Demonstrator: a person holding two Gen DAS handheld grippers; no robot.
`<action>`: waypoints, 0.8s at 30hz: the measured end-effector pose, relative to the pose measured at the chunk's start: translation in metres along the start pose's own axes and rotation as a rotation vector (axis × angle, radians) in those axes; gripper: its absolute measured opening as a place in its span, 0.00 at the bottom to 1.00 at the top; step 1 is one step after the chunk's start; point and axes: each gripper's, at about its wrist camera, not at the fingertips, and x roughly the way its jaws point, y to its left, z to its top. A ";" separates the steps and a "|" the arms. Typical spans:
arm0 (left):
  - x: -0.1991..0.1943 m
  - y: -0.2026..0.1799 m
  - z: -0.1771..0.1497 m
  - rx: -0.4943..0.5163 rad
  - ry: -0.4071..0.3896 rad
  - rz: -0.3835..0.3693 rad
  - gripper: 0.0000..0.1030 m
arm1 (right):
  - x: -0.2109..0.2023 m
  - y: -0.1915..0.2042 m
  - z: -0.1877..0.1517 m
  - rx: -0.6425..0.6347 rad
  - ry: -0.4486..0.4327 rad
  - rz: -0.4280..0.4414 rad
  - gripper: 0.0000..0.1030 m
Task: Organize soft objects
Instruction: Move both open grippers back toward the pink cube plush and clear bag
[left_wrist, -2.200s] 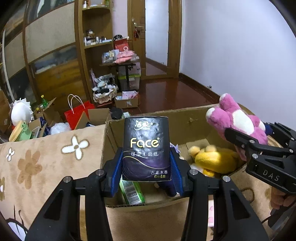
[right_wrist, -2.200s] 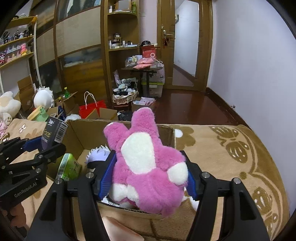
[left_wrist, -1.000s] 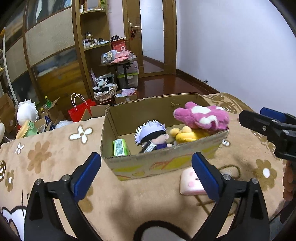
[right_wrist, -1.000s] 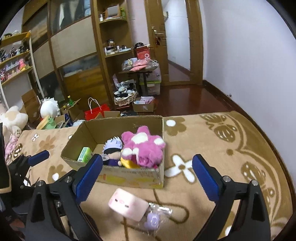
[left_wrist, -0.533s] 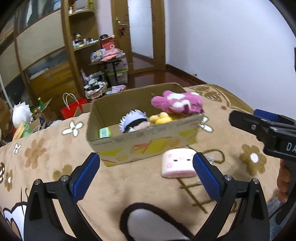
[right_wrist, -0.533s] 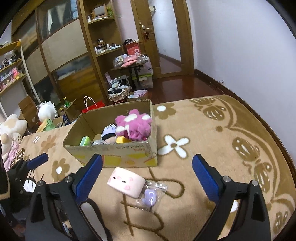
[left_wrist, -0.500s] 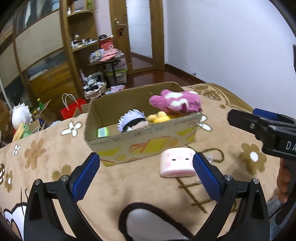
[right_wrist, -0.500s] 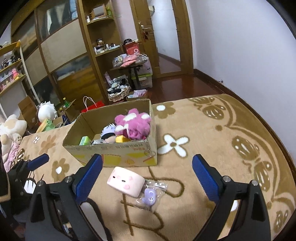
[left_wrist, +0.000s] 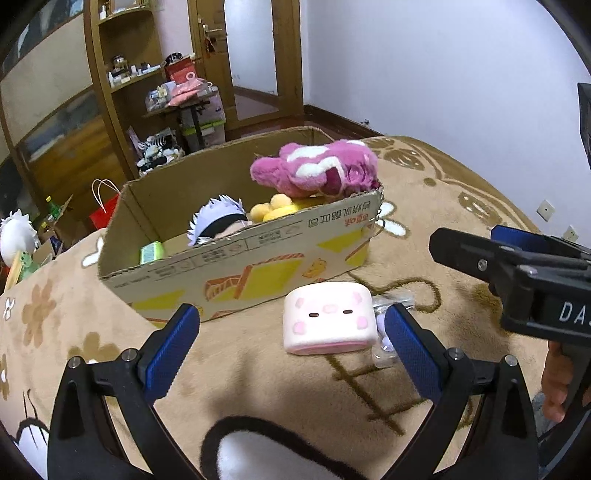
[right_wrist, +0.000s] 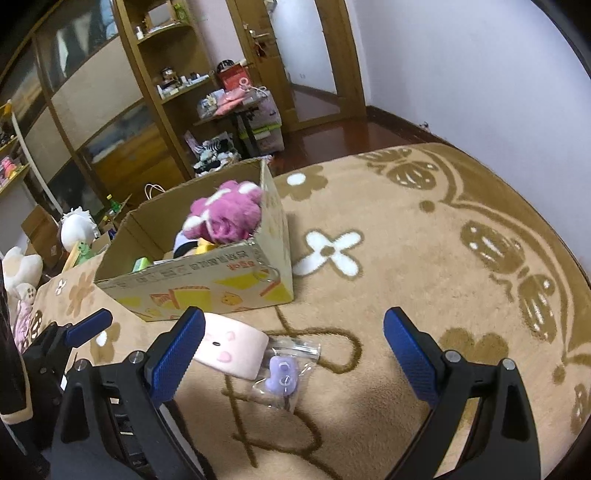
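Pink pig cushion (left_wrist: 327, 322) lies beside bagged purple charm (right_wrist: 282, 373), before the cardboard box (left_wrist: 236, 266); both grippers' fingers (left_wrist: 173, 350) spread wide, empty.

We are viewing from both wrists, each looking forward and down, close over the carpet (left_wrist: 332, 398). Both are sharing the cardboard box (left_wrist: 236, 273), the pink cushion (right_wrist: 231, 353) and the shelving behind; the right view is sitting further right.
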 end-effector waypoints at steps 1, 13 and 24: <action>0.004 0.000 0.000 0.000 0.006 -0.005 0.97 | 0.004 -0.001 0.000 0.004 0.009 0.000 0.99; 0.040 -0.004 0.001 0.025 0.070 -0.057 0.97 | 0.047 -0.013 -0.006 0.050 0.134 -0.010 0.99; 0.065 -0.011 -0.004 0.055 0.121 -0.103 0.97 | 0.072 -0.018 -0.012 0.071 0.217 -0.027 0.98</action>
